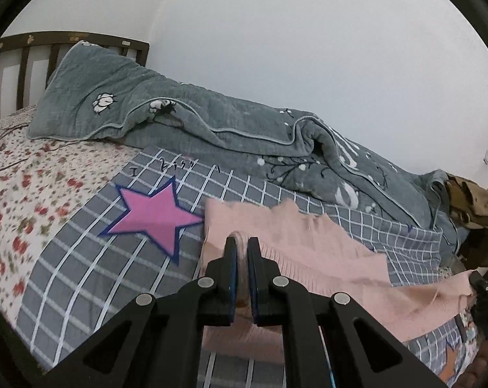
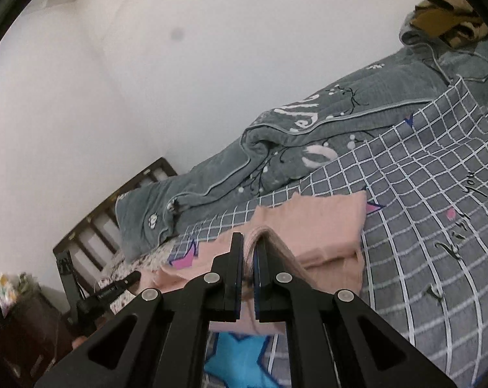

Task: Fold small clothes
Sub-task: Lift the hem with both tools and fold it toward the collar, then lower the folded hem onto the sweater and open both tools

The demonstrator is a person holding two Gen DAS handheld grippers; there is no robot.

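Garment (image 1: 295, 242): pink knit, small; lifted off the grey checked sheet (image 1: 82, 274), stretched between both grippers, far edge trailing over the bed.
Left gripper (image 1: 241, 242): jaws pressed together, pinching a pink edge; fabric bunched between the pads.
Right gripper (image 2: 248, 239): jaws likewise pressed together, pinching a folded pink edge; several layers showing at the pinch.
Other gripper: dark tip of each visible in the opposite view, at the garment's far end.
Surface: checked sheet with pink star (image 1: 151, 215) and blue star (image 2: 237, 355); floral sheet (image 1: 24, 174) to one side.
Clutter: grey quilt (image 1: 211, 119) heaped along the wall, well apart from the garment; brown bundle (image 1: 473, 203) at the bed's end.
Step in hand, judged: carrying the held edge over to make a fold.
Doing it well: keep both pinches level and the span taut; lay the held edge square onto the resting edge; lower fully onto the sheet before letting go.
Risk: sagging middle, skewed crease, layers slipping from the right pinch.
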